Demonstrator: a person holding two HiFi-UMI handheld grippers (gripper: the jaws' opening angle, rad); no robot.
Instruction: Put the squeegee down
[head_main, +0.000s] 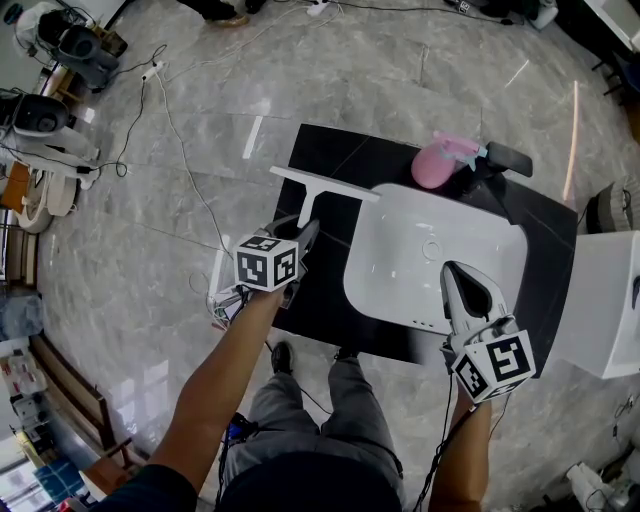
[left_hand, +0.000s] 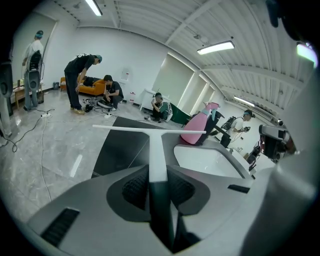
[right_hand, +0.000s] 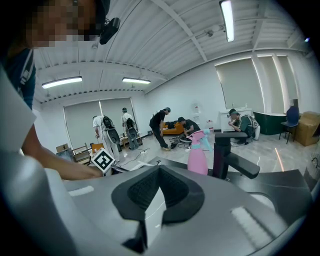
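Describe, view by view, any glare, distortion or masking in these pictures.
Head view: bright glare streaks the polished floor; left gripper view: fisheye curves the ceiling, corners go black; right gripper view: a mosaic patch masks the top left.

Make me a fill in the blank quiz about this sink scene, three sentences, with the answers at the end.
1. The left gripper is shut on the handle of a white ____.
2. The spray bottle beside the black faucet is ____ in colour.
3. The right gripper, jaws shut with nothing between them, hangs over the white ____.
Missing words: squeegee; pink; sink.
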